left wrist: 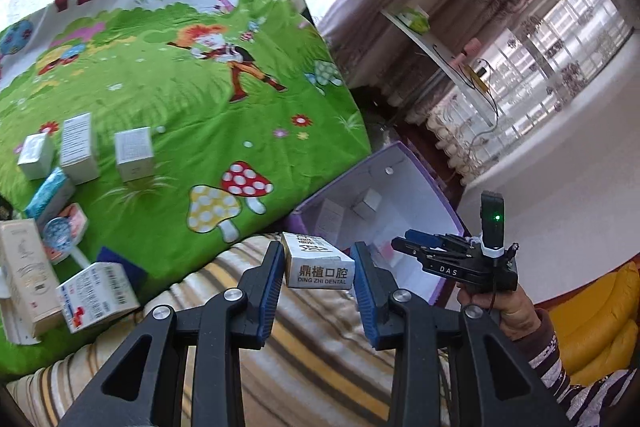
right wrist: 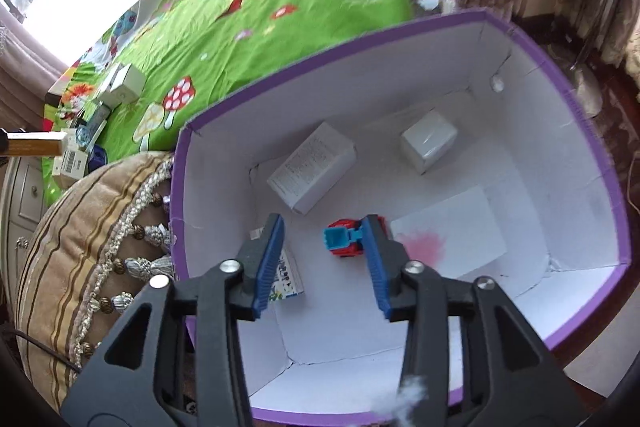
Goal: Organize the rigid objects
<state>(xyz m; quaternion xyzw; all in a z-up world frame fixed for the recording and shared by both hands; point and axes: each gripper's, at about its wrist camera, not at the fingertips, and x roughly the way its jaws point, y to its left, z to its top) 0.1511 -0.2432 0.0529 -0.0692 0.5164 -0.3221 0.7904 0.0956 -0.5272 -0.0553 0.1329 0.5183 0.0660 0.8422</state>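
Purple box (right wrist: 592, 147): stands beside the green cloth (left wrist: 180, 99), its white inside open to both cameras.
Already inside: a long white carton (right wrist: 312, 167), a white cube box (right wrist: 429, 141), a red and blue toy (right wrist: 346, 239), and a printed packet (right wrist: 286, 279) partly hidden by a finger.
Left gripper (left wrist: 318, 269): jaws closed on the dental box (left wrist: 318, 265), held above the striped cushion (left wrist: 320, 339), just short of the purple box.
Right gripper (right wrist: 326, 261): jaws spread wide, holding nothing, hanging over the box interior.
Still out: a cluster of cartons (left wrist: 80, 155) lies on the cloth, well apart from the purple box.
Progress: judged well short of finished; several items remain.
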